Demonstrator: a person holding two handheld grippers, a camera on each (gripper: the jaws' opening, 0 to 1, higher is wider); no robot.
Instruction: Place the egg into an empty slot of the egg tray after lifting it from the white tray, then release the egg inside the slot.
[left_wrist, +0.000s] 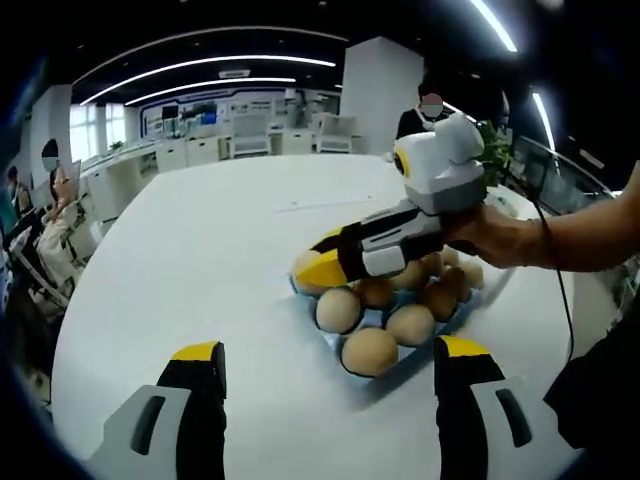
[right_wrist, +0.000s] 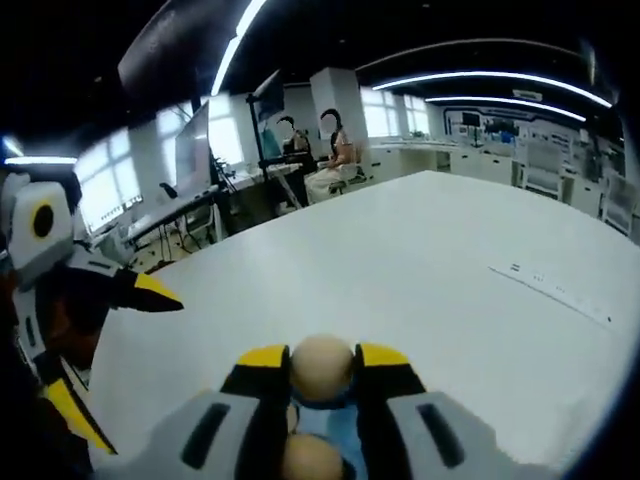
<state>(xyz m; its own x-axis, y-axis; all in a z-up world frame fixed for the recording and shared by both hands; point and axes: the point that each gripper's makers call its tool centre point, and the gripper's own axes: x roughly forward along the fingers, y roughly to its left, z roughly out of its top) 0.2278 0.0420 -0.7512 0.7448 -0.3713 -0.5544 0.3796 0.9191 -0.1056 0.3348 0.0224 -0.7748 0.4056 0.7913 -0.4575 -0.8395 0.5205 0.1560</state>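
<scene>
Right claw (right_wrist: 322, 378) closed on a tan egg (right_wrist: 322, 368), its yellow-tipped jaws pressing the egg's two sides; seen in the right gripper view, the egg sits between the tips with a blue egg tray (right_wrist: 325, 425) just below it and another egg (right_wrist: 310, 458) nearer the camera. In the left gripper view the same right claw (left_wrist: 315, 265) reaches in from the right, held by a person's hand (left_wrist: 500, 235) with the forearm stretching out to the right edge; it lies nearly level and points left over the far side of the egg tray (left_wrist: 395, 365), its yellow tips at the tray's far left corner, the gripped egg mostly hidden behind them. The tray rests on the white counter (left_wrist: 220, 250), right of centre, and carries a cluster of tan-brown eggs; three lie plain in the near rows, one of them at the near corner (left_wrist: 370, 350). Whether any slot is bare I cannot tell. Left claw (left_wrist: 325, 365) is wide open and holds nothing, its two jaws spread apart low over the counter, the near end of the tray between them but farther off. In the right gripper view the left claw (right_wrist: 115, 350) stands at the left edge, jaws parted, one yellow tip pointing right. Office desks and seated people lie beyond the counter.
</scene>
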